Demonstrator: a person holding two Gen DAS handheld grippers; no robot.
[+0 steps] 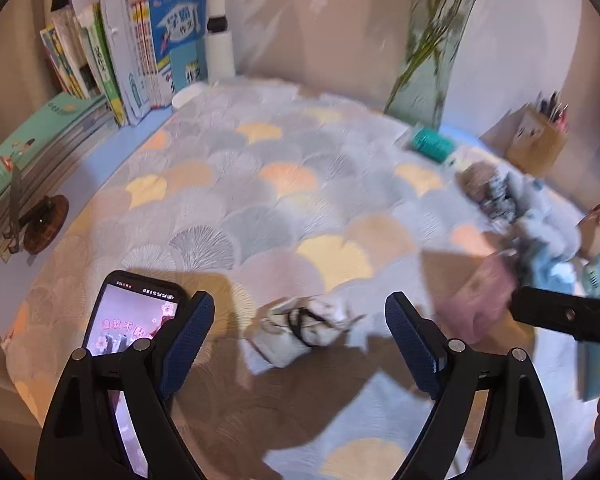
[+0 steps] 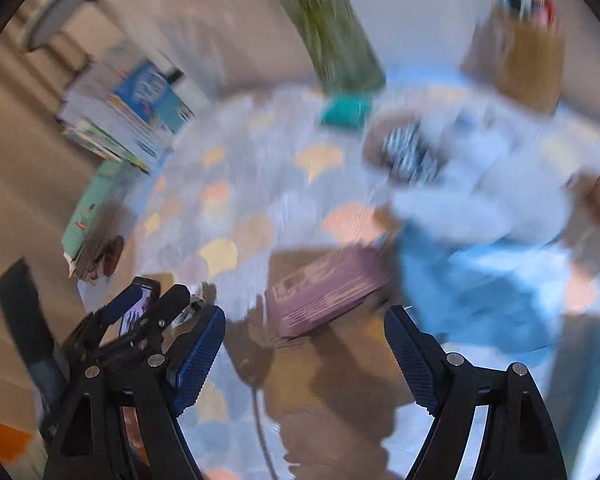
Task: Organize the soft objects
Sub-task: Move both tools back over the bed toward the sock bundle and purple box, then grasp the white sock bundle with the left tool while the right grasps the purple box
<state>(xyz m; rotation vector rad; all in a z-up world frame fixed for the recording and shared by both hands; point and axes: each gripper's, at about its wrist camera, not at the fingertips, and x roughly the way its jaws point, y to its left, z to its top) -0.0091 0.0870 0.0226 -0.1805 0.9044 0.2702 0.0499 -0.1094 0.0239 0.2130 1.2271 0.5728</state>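
Blurred blue cloth [image 2: 476, 284], pink box [image 2: 324, 288]

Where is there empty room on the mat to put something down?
The mat's middle is bare, between the books and the teal roll. It's crowded by the cloth pile and pink cloth; a phone and small white bundle fill the near edge.

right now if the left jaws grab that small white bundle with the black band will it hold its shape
Probably not: the white bundle looks like crumpled cloth, so it should squash and sag. It likely weighs little. The black band may keep it together, though blur hides how tight it sits.
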